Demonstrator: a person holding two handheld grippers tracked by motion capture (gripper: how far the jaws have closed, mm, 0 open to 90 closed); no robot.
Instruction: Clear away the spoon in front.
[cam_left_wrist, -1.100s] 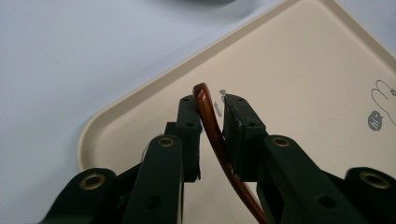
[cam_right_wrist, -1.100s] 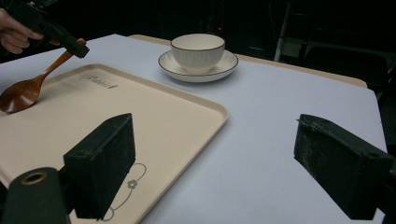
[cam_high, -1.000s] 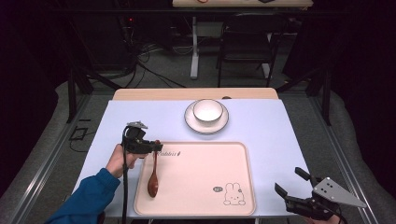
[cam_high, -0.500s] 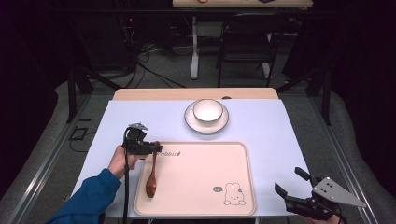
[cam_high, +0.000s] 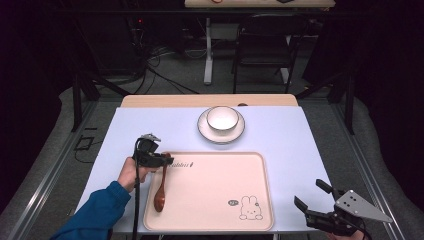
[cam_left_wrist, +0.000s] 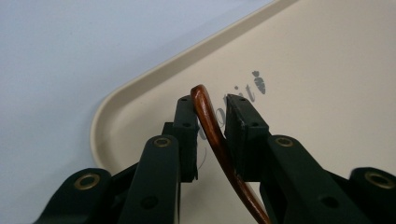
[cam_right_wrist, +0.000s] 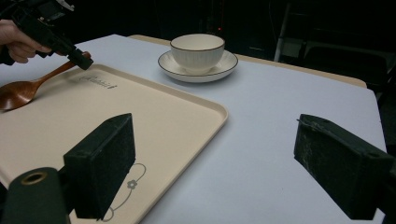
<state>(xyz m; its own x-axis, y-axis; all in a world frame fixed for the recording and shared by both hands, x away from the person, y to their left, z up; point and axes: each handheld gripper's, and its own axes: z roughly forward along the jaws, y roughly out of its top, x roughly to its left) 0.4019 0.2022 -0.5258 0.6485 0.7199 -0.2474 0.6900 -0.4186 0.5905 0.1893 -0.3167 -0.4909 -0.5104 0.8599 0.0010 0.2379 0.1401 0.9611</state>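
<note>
A brown wooden spoon (cam_high: 160, 192) lies on the left part of the beige tray (cam_high: 215, 200), its bowl toward the near edge. My left gripper (cam_high: 167, 160) straddles the far tip of the spoon's handle (cam_left_wrist: 208, 116). The jaws stand slightly apart, and a thin gap shows between the handle and the right pad (cam_left_wrist: 240, 126). The spoon (cam_right_wrist: 28, 88) and the left gripper (cam_right_wrist: 81, 59) also appear at the top left of the right gripper view. My right gripper (cam_high: 315, 197) hovers open and empty off the tray's near right corner.
A white bowl (cam_high: 222, 119) on a saucer (cam_high: 203, 131) stands beyond the tray at the middle back of the pale blue table (cam_high: 295, 145). A rabbit drawing (cam_high: 247, 207) marks the tray's near right corner. A chair and cables stand on the floor behind the table.
The left gripper and the spoon's handle have dropped slightly toward the tray. The right gripper has stayed put.
</note>
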